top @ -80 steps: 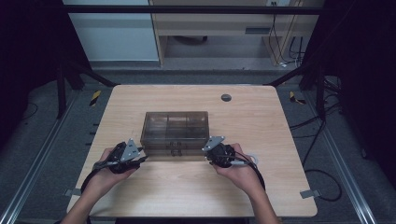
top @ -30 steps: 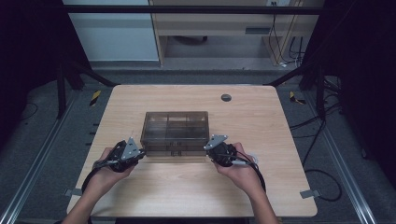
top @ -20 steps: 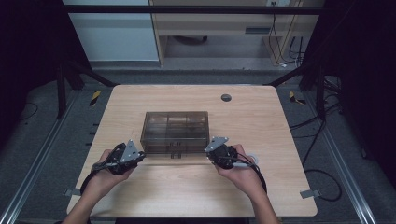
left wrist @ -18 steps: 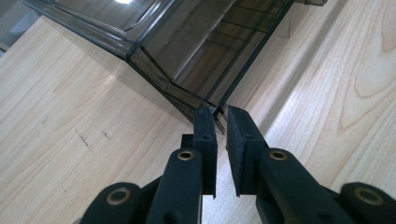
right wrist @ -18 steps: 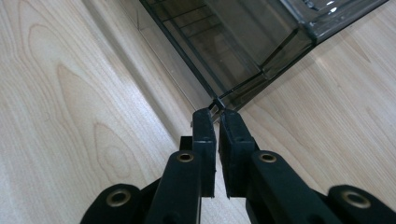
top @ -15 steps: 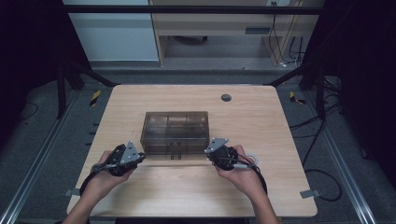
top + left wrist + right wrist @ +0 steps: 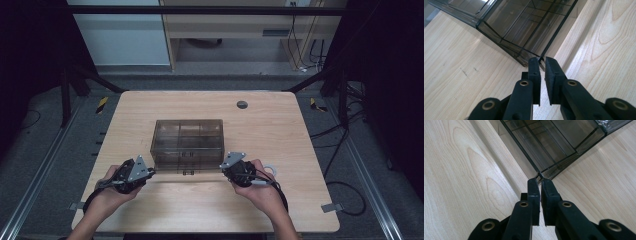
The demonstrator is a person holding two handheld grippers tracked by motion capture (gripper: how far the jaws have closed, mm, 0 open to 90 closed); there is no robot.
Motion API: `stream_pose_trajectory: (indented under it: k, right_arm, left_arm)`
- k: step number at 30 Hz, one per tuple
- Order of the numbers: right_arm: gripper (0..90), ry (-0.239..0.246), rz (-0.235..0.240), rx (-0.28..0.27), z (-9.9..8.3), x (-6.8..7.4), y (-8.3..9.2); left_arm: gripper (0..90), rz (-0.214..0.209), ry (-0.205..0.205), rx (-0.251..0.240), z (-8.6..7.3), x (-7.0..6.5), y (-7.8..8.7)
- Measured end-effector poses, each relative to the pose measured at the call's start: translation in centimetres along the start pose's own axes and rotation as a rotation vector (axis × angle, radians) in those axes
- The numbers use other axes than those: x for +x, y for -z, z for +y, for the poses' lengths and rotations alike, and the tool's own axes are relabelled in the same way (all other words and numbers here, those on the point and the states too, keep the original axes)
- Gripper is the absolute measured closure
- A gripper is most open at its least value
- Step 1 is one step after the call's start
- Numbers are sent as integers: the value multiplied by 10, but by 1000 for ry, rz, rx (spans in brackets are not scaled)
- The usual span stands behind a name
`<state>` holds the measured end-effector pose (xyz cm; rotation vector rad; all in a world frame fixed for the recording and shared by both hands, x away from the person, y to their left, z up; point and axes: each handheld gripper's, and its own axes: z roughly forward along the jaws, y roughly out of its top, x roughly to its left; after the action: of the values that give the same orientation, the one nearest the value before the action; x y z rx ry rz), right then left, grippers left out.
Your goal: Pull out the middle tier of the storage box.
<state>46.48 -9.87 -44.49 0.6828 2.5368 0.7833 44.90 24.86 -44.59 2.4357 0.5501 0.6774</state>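
The smoky clear plastic box (image 7: 187,145) sits a little left of the middle of the wooden table (image 7: 280,130), its near long side facing the person; along that side a thin dark edge, seemingly a front panel or lid edge, runs from corner to corner; the left gripper (image 7: 542,61) is pinched onto its left end and the right gripper (image 7: 539,180) onto its right end, jaws nearly together on the strip; so the grasp looks done and the lifting or swinging of that panel appears left to do, the box not yet opened or shifted; the table is pale, bare wood with a round grommet (image 7: 242,104) toward the far edge; beyond lie dark grey floor, cables and a light cabinet.
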Motion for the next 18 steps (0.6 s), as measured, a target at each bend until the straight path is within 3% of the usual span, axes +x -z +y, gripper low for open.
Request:
stream_pose_trajectory:
  k: [18]
  right_arm:
    - [869,14,14,9,-3,4,2]
  left_arm:
    - [836,-13,-16,19,-1,-5,3]
